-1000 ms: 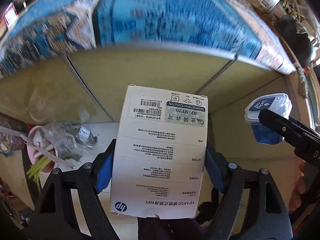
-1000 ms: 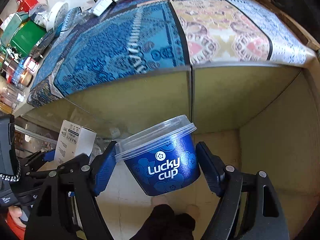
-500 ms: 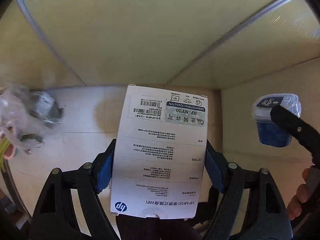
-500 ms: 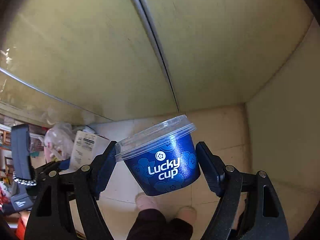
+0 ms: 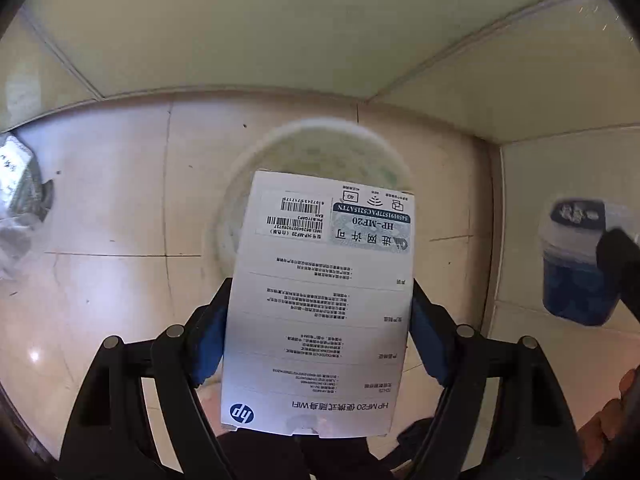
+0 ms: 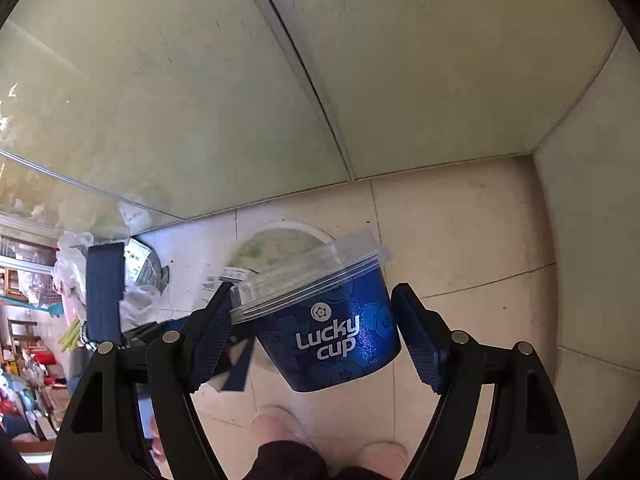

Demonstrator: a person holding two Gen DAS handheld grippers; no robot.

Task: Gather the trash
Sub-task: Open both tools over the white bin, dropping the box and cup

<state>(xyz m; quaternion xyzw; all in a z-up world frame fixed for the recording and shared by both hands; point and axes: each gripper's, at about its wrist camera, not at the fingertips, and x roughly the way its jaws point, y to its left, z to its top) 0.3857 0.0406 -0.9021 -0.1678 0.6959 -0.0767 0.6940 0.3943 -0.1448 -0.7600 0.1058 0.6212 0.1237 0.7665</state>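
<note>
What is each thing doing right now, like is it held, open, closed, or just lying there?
White HP box: flaps closed, clamped in left gripper.
Lucky cup: clear lid on, tilted, clamped in right gripper.
Round bin: open top, standing on the floor below both grippers.
Plastic bags: crumpled, lying on the floor beside the bin.

Both cameras sit behind their tongs and look steeply down at the tiled floor. Both views share the round bin lying beyond the tong tips, near the cabinet.
</note>
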